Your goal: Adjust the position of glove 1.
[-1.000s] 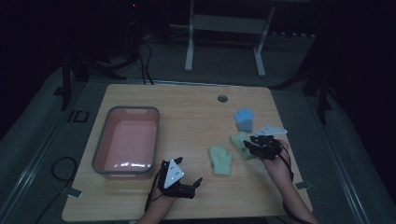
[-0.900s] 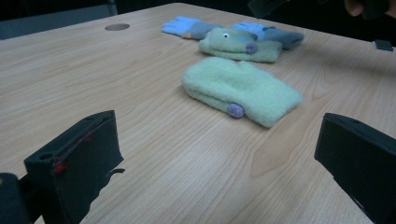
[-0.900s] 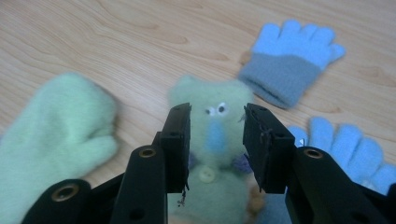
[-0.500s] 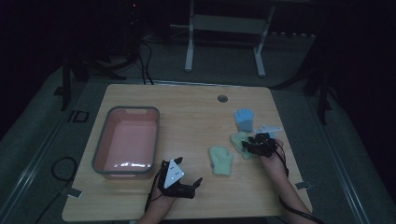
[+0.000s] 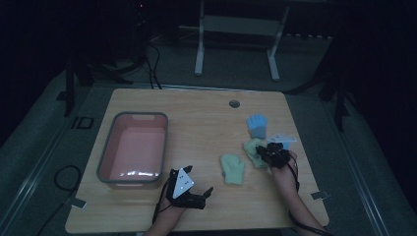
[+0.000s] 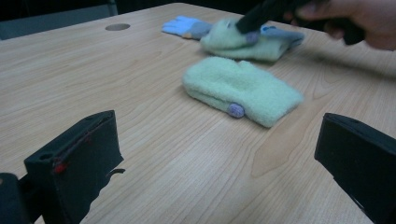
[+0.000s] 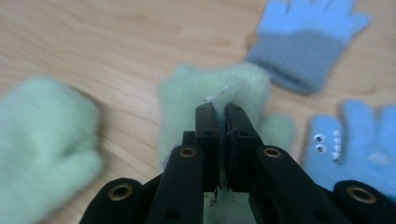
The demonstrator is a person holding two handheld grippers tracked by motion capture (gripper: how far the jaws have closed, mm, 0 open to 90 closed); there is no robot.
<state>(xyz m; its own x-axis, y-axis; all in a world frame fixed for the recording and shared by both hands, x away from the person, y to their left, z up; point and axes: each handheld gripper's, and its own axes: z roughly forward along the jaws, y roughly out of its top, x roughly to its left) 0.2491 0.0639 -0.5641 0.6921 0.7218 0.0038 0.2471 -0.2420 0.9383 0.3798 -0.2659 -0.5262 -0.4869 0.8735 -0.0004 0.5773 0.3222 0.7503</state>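
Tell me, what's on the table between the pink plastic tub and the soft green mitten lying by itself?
Nothing: between the pink plastic tub and the soft green mitten, the high view shows bare wooden table.

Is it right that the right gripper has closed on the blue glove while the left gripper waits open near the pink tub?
Not quite: the right gripper has closed on a green mitten, not the blue glove, as the right gripper view shows. The left gripper does wait open near the pink tub.
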